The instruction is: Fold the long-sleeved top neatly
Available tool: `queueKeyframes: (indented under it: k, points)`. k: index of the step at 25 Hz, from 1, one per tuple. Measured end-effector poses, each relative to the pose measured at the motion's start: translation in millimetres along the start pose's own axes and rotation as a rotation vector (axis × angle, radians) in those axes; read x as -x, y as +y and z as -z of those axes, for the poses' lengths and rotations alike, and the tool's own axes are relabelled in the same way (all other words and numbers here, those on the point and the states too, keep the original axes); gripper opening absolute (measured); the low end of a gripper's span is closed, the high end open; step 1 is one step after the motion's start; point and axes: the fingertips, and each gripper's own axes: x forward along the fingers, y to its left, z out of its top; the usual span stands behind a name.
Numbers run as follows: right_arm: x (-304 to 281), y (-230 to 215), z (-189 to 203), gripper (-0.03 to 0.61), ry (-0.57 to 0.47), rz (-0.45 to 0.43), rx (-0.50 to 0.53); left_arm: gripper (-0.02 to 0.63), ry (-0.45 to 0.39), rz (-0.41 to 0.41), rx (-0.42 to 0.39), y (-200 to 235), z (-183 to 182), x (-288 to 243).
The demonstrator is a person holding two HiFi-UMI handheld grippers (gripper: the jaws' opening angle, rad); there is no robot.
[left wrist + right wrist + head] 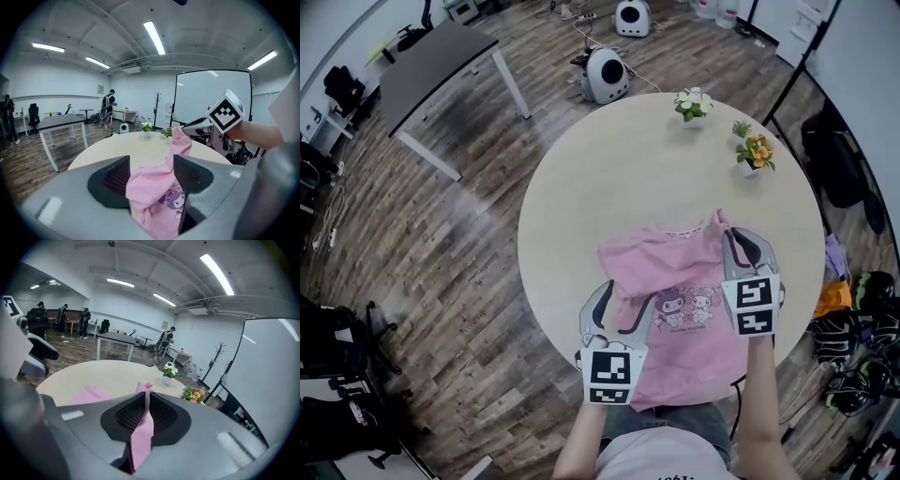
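A pink long-sleeved top (675,281) with a cartoon print lies on the near side of the round beige table (609,178), its hem hanging over the front edge. My left gripper (619,305) is at the top's left side. In the left gripper view a bunched fold of the pink top (150,197) fills the gap of the left gripper (151,176), touching both pads. My right gripper (741,242) is shut on the top's upper right corner, raised off the table. The right gripper view shows a thin pink fold (146,404) pinched between the pads (161,413).
Two small flower pots (693,103) (755,150) stand at the table's far right. A grey table (441,61) and white round devices (607,75) are on the wooden floor behind. Bags (853,319) lie on the floor at the right. People stand far back.
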Motion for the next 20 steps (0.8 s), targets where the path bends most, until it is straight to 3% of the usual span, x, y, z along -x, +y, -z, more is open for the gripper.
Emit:
queueKeyframes:
  k: [4, 9, 12, 20]
  points:
    - [-1, -25, 28, 0.06, 0.025, -0.006, -0.058, 0.29, 0.007, -0.013, -0.001, -24, -2, -10]
    - [-17, -33, 94, 0.061, 0.127, -0.054, -0.173, 0.29, 0.038, -0.042, 0.002, -44, 6, -18]
    - [-27, -28, 128, 0.067, 0.207, -0.072, -0.144, 0.29, 0.06, -0.076, 0.003, -47, 14, -20]
    - [-43, -34, 179, 0.124, 0.291, -0.07, -0.108, 0.29, 0.094, -0.195, 0.026, -37, 31, -12]
